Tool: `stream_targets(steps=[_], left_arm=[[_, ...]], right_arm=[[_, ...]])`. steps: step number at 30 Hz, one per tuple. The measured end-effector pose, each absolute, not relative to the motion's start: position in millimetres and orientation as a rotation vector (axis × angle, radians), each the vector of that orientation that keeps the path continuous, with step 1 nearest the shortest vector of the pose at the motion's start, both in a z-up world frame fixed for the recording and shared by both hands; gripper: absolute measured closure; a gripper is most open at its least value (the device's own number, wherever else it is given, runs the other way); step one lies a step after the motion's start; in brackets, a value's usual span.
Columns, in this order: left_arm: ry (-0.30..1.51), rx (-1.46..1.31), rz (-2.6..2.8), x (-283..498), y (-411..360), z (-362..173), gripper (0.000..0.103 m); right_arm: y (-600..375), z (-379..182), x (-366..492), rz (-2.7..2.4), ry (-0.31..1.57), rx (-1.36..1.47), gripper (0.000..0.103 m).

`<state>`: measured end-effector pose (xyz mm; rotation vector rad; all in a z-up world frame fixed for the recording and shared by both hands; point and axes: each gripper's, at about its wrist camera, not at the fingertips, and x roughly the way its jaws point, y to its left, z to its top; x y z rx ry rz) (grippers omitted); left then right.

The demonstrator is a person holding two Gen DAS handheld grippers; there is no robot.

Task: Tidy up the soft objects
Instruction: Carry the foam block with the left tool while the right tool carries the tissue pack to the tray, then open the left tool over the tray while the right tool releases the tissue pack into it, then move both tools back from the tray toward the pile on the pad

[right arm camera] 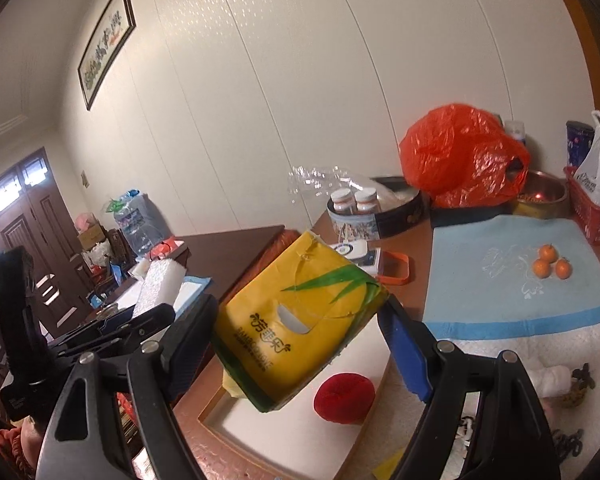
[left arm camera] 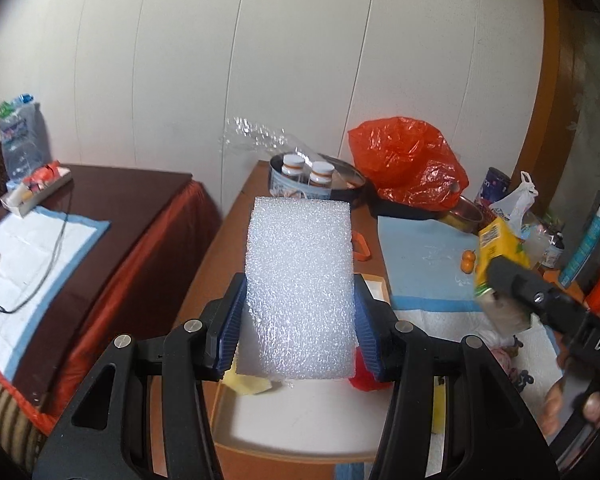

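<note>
My left gripper (left arm camera: 298,320) is shut on a white foam block (left arm camera: 300,280), its blue pads pressing both long sides; the block sticks out forward over a white, wood-rimmed tray (left arm camera: 300,424). My right gripper (right arm camera: 300,332) is shut on a yellow tissue pack (right arm camera: 300,320) with green leaf print, held tilted above the same tray (right arm camera: 284,436). A red soft ball (right arm camera: 344,398) lies in the tray, beside a yellow piece (left arm camera: 248,382) partly hidden under the foam. The tissue pack (left arm camera: 496,256) also shows at the right of the left wrist view.
At the back stand a red plastic bag (right arm camera: 460,156), a round tin with two bottles (right arm camera: 356,204) and a metal bowl (right arm camera: 540,196). Three small oranges (right arm camera: 550,264) lie on a blue mat (right arm camera: 500,280). A red basket (right arm camera: 588,212) is far right, a dark side table (left arm camera: 100,208) left.
</note>
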<state>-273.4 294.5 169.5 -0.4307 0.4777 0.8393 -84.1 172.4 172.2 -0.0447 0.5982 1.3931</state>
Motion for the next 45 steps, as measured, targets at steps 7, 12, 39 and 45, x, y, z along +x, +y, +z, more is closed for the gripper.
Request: stream_targets(steps=[7, 12, 39, 45], left_arm=[[0.568, -0.589, 0.831, -262, 336, 121, 0.053], [0.619, -0.604, 0.835, -250, 349, 104, 0.053], [0.474, -0.542, 1.017, -261, 350, 131, 0.0], [0.372, -0.517, 1.038, -287, 313, 157, 0.0]], right_arm=[[224, 110, -70, 1.305, 0.765, -0.117, 0.021], [246, 79, -66, 1.279, 0.817, -0.177, 0.021], [248, 101, -83, 1.327, 0.628, -0.166, 0.0], [215, 126, -86, 1.354, 0.588, -0.081, 0.0]])
